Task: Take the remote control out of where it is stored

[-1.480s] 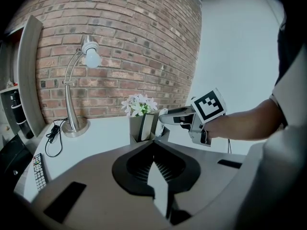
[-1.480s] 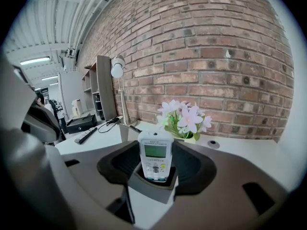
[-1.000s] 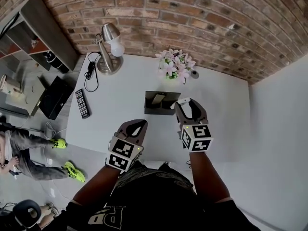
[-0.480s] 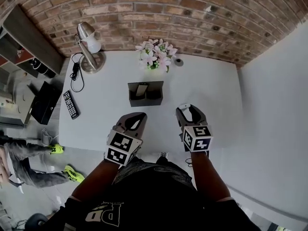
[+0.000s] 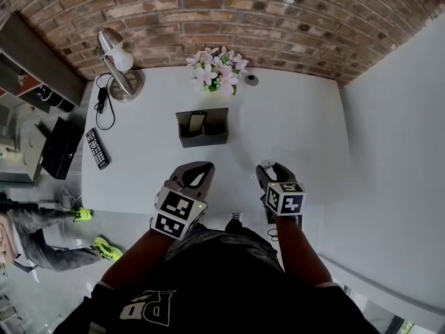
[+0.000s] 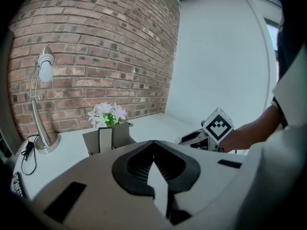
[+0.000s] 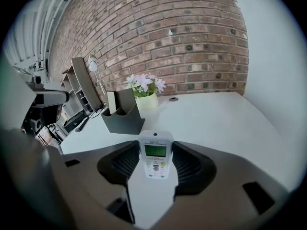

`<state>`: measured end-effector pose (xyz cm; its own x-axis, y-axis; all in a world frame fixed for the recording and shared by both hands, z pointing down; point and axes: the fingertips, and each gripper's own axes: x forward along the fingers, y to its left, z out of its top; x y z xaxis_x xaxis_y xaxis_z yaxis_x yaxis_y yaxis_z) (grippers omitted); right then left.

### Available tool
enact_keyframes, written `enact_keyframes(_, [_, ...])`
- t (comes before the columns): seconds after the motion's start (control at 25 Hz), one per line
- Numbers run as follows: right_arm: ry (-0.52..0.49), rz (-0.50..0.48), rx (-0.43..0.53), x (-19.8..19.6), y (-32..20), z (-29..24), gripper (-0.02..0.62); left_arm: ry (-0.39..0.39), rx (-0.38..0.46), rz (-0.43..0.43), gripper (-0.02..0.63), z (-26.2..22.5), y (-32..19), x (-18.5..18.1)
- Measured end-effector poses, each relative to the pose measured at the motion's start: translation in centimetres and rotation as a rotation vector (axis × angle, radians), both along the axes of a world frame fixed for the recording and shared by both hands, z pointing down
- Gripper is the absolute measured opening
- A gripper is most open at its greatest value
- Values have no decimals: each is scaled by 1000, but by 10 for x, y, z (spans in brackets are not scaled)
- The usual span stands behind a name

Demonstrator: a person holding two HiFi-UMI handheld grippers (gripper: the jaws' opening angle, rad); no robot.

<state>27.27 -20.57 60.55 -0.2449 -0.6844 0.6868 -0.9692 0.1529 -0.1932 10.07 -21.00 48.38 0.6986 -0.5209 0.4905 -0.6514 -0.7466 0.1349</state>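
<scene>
Both bare forearms (image 5: 138, 258) reach up from the lower middle of the frame, holding the left gripper (image 5: 197, 167) at centre left with its fingers (image 6: 135, 163) pressed together on nothing, and the right gripper (image 5: 267, 165) just right of centre, clamped on a white remote control (image 7: 155, 158).

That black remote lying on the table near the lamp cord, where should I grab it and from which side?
Probably mid-length on the black remote, jaws across its narrow width, coming straight down from above. It lies flat on the table, long and thin, so only its two long edges offer a pinch.
</scene>
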Motion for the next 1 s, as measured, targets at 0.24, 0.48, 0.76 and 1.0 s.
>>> enact_keyframes(0.24, [15,-5,-38,-2,-11,12,222,-10,2,-13,6,-2,0,-7])
enact_keyframes(0.48, [76,-32,-89,-1,-32,37,219,-7,6,-35,6,-5,3,-16])
enact_keyframes(0.76, [169,-32,-179,11,-43,68,219,-7,6,-79,6,-6,2,-32])
enact_keyframes(1.0, [156,-5,-207,23,-45,85,219,-11,-2,-108,6,-3,2,-42])
